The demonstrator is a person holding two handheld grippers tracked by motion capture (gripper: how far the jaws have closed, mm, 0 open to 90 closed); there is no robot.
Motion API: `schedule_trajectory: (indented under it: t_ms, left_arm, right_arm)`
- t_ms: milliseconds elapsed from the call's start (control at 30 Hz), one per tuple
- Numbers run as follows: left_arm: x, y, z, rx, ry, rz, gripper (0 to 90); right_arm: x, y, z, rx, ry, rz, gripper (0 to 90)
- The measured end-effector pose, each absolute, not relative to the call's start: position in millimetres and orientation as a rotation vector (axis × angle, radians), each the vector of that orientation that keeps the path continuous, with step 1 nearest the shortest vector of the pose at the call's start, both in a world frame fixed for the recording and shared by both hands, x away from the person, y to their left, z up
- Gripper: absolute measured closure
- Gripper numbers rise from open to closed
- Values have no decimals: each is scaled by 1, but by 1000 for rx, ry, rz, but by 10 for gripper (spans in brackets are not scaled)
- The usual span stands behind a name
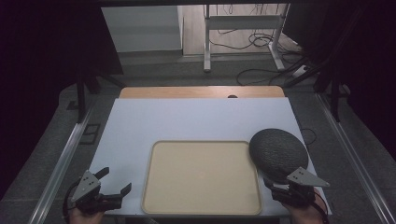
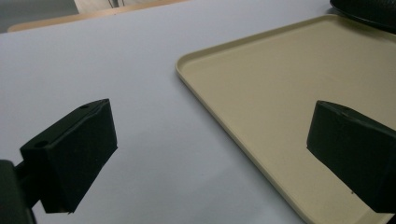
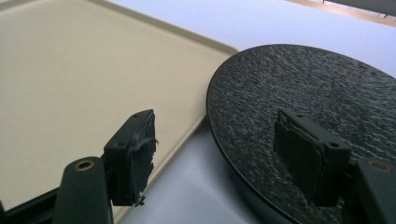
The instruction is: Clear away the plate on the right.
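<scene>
A dark, rough-textured round plate [image 1: 278,151] lies at the right of the white sheet, its left rim at the right edge of a beige tray [image 1: 201,177]. My right gripper [image 1: 280,184] sits at the plate's near edge. In the right gripper view, one jaw stands over the plate [image 3: 303,79] and the other over the gap beside the tray [image 3: 70,60]. That gripper [image 3: 217,140] is open, and the pads do not press on the rim. My left gripper [image 1: 116,179] rests open at the front left, with nothing between its jaws [image 2: 215,126], beside the tray [image 2: 280,70].
A white sheet [image 1: 187,121] covers most of the wooden table [image 1: 201,92]. Metal rails run along both sides. Beyond the table stand a metal frame [image 1: 208,42] and loose cables [image 1: 261,42] on the floor. The tray holds nothing.
</scene>
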State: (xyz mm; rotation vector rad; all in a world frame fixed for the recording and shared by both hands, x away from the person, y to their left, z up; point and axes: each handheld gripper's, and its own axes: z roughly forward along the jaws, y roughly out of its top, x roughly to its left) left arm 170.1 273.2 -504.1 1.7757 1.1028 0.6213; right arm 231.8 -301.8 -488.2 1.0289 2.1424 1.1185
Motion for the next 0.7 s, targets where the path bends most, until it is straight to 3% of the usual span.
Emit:
schedule_trajectory:
  t_ms: [700]
  left_arm:
    - [165, 262, -508, 1833, 1092, 634, 11]
  right_arm:
    - [229, -288, -490, 908, 2200, 974, 348]
